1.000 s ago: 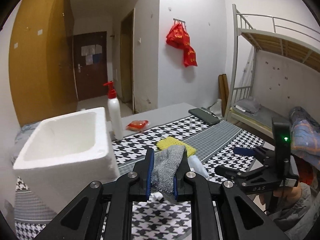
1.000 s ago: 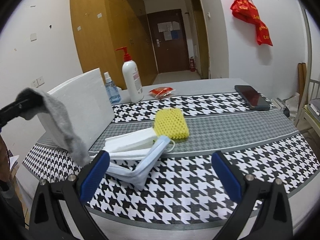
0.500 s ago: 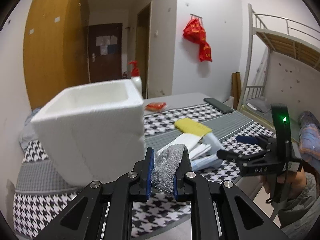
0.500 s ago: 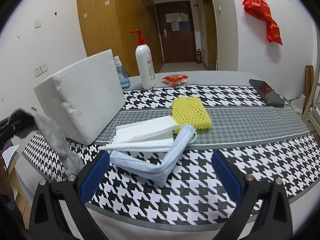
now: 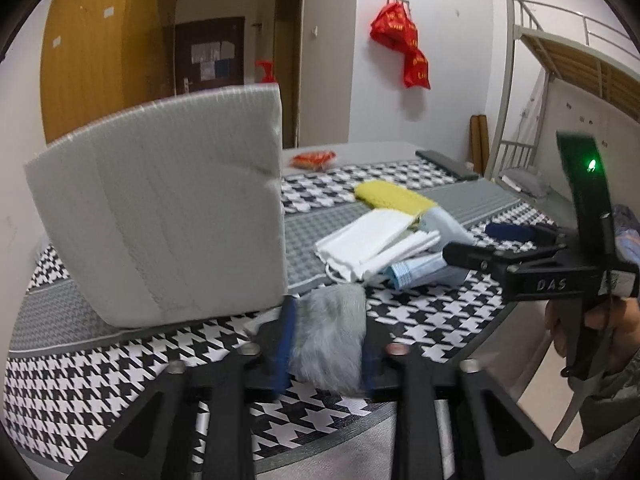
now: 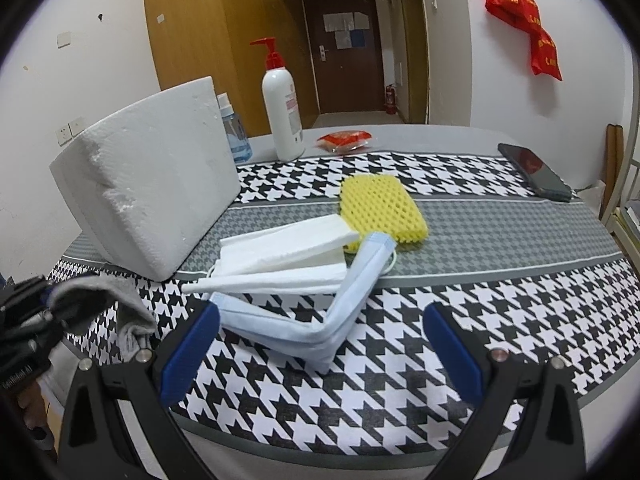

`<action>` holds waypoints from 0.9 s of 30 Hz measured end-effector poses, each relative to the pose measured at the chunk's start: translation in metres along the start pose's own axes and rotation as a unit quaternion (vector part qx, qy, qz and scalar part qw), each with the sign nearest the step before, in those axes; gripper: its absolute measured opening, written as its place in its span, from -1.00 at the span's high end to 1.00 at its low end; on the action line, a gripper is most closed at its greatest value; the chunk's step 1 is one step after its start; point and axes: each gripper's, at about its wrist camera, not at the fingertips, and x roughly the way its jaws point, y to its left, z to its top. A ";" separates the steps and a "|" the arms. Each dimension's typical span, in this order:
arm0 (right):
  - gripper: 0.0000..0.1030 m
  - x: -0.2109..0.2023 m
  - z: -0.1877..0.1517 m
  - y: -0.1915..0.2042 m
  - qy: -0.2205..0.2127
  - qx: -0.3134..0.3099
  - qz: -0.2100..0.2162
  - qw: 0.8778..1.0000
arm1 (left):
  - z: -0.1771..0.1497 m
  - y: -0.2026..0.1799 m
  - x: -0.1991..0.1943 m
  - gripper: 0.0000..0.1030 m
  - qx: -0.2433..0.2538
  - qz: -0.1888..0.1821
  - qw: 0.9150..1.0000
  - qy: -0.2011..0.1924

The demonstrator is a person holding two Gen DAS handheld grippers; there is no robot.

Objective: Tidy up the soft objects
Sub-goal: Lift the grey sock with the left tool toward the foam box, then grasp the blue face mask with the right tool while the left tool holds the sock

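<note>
- Sock (image 5: pixel 330 332), grey, pinched between the left gripper (image 5: pixel 326 344) fingers at lower centre of the left view; held low near the table (image 5: pixel 120 368) edge, in front of the foam box (image 5: pixel 168 216).
- In the right view the sock (image 6: pixel 100 300) hangs at far left, its loose end drooping onto the table edge.
- Box seen only from the side, opening hidden; likely the bin for soft items, so the sock probably needs lifting over its rim.
- Right gripper (image 6: pixel 320 344) fingers spread wide, holding nothing, aimed at the blue mask (image 6: pixel 320 320) just ahead; looks staged for the next pick.
- White masks (image 6: pixel 288 256) lie stacked under the blue one, touching the yellow net (image 6: pixel 380 208) behind them.
- Risk: the limp sock may snag on the box wall.
- Bottle (image 6: pixel 282 116) and phone (image 6: pixel 534 172) sit at the back, apart from the pile; not soft, likely left alone.
</note>
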 end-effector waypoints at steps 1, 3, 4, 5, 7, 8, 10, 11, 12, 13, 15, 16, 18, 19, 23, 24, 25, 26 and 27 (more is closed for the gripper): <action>-0.99 0.001 0.000 0.000 0.001 0.000 0.000 1.000 | -0.001 0.000 0.003 0.02 -0.002 0.002 1.000 0.002; -0.99 0.004 0.001 0.000 0.004 0.001 0.000 1.000 | -0.004 -0.001 0.007 -0.01 0.001 0.003 1.000 0.007; -0.99 0.005 0.001 0.000 0.004 0.003 0.000 1.000 | -0.005 -0.002 0.011 -0.01 0.003 0.007 1.000 0.012; -0.99 0.006 0.001 0.000 0.005 0.004 0.001 1.000 | -0.006 -0.001 0.013 -0.01 0.004 0.011 1.000 0.016; -0.99 0.007 0.001 -0.002 0.008 0.006 0.000 1.000 | -0.008 -0.001 0.019 -0.01 0.002 0.013 1.000 0.029; -0.99 0.008 0.000 -0.003 0.009 0.009 0.000 1.000 | -0.010 -0.001 0.022 -0.01 0.002 0.014 0.999 0.035; -0.99 0.009 -0.001 -0.005 0.011 0.014 -0.001 1.000 | -0.013 0.000 0.026 -0.01 0.004 0.019 0.999 0.044; -0.99 0.009 -0.001 -0.007 0.012 0.019 -0.003 1.000 | -0.014 0.000 0.026 -0.01 0.004 0.021 0.999 0.046; -0.99 0.009 -0.001 -0.008 0.013 0.021 -0.002 1.000 | -0.015 0.001 0.027 -0.01 0.003 0.021 0.999 0.048; -0.99 0.009 -0.002 -0.009 0.015 0.023 -0.001 1.000 | -0.016 0.001 0.028 -0.01 0.002 0.020 0.998 0.051; -0.96 0.009 -0.003 -0.010 0.015 0.025 -0.004 1.000 | -0.016 0.001 0.029 -0.01 0.003 0.021 0.998 0.055; -0.80 0.009 -0.003 -0.011 0.017 0.026 -0.006 1.000 | -0.017 0.001 0.029 -0.01 0.001 0.020 0.998 0.055; -0.55 0.009 -0.004 -0.012 0.022 0.031 -0.002 0.999 | -0.017 0.001 0.029 -0.01 0.003 0.021 0.998 0.056; -0.44 0.010 -0.005 -0.014 0.024 0.034 -0.001 0.999 | -0.018 0.001 0.029 -0.01 0.003 0.021 0.998 0.056; -0.15 0.011 -0.007 -0.014 0.029 0.035 0.004 0.999 | -0.019 0.000 0.029 -0.01 0.004 0.024 0.998 0.058; -0.03 0.011 -0.008 -0.013 0.029 0.033 0.007 0.999 | -0.020 0.000 0.029 -0.01 0.004 0.024 0.998 0.057; 0.12 0.010 -0.008 -0.014 0.024 0.034 0.009 0.999 | -0.020 0.000 0.029 -0.01 0.004 0.024 0.998 0.058; 0.17 0.009 -0.008 -0.014 0.023 0.034 0.009 0.999 | -0.020 0.000 0.029 -0.01 0.004 0.024 0.998 0.059; 0.20 0.009 -0.008 -0.014 0.024 0.032 0.011 0.999 | -0.020 0.000 0.029 0.00 0.003 0.024 0.998 0.059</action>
